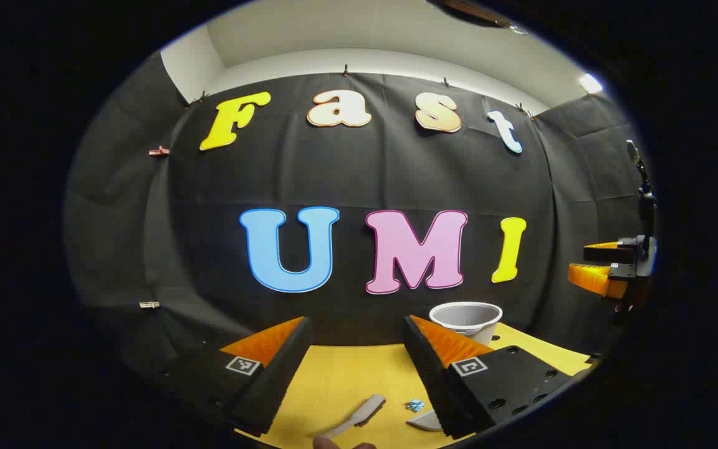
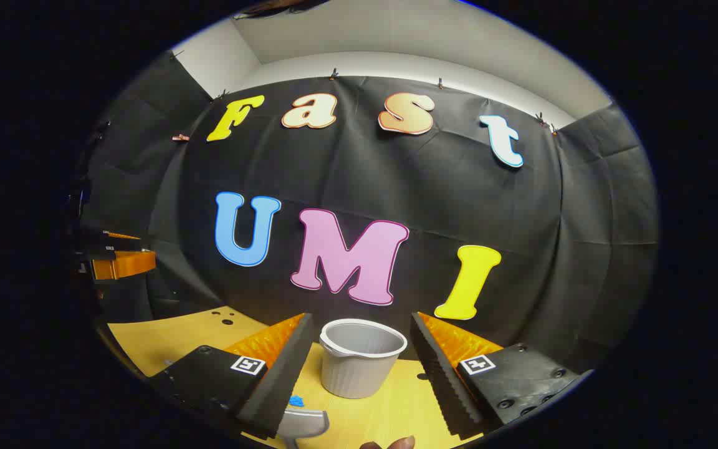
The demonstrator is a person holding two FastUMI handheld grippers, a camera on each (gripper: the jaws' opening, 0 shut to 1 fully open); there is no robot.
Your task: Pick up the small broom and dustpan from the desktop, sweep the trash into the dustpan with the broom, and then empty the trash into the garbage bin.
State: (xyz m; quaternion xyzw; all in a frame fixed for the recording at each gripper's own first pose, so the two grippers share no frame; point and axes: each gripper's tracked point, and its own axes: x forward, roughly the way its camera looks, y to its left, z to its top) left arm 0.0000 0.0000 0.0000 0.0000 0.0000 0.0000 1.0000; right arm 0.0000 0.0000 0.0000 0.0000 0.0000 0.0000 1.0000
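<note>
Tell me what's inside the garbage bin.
The garbage bin stands upright on the yellow desktop, and only its rim and upper inner wall show, bare. Its bottom is hidden by the near wall, so whether trash lies there cannot be told.

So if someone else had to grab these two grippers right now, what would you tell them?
Left gripper: open, holding nothing, raised above the yellow desktop.
Right gripper: open, holding nothing, facing the garbage bin.
Small broom lies on the desktop just ahead of the left gripper, blue trash beside it, dustpan near the trash.
Done: nothing yet; both tools untouched.
Left: pick up broom and dustpan, sweep the trash in, tip it into the bin.
</note>
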